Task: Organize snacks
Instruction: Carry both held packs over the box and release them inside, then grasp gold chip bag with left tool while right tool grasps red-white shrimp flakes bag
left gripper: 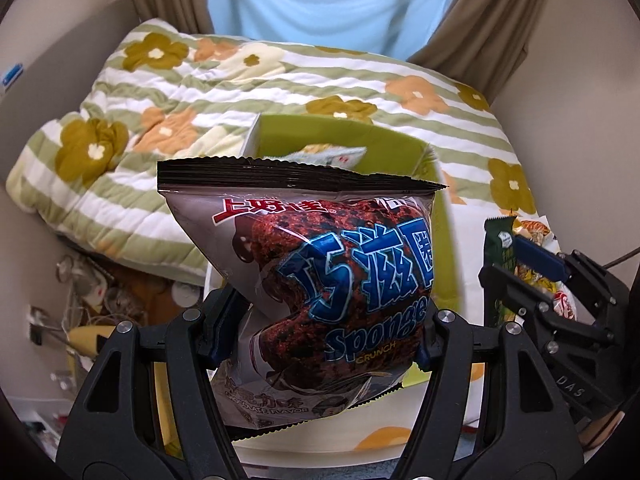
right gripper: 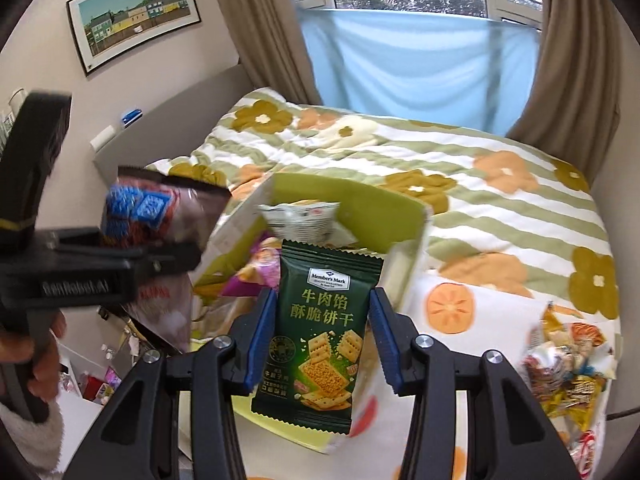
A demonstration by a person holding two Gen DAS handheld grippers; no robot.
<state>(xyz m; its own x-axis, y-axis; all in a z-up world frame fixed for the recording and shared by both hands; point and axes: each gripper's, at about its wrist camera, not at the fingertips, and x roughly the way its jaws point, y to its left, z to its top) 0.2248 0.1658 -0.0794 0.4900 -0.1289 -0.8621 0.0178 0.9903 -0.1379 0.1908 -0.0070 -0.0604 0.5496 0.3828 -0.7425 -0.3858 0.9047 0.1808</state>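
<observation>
My left gripper (left gripper: 320, 332) is shut on a brown chocolate Sponge Crunch bag (left gripper: 324, 280), held upright above the near edge of a lime-green box (left gripper: 400, 148). My right gripper (right gripper: 322, 344) is shut on a dark green Member's Mark cracker packet (right gripper: 320, 340), held upright just in front of the same green box (right gripper: 376, 204). The box holds several snack packets, with a white one (right gripper: 300, 220) on top. In the right wrist view the left gripper (right gripper: 96, 276) with its brown bag (right gripper: 160, 216) is at the left. In the left wrist view the right gripper (left gripper: 532, 264) is at the right.
A floral striped quilt (left gripper: 200, 92) covers the bed behind the box. A pile of loose snack packets (right gripper: 568, 368) lies on the right on a white cloth with orange prints (right gripper: 452, 304). Curtains and a blue cloth (right gripper: 420, 60) hang at the back. Clutter sits on the floor at the left (left gripper: 92, 304).
</observation>
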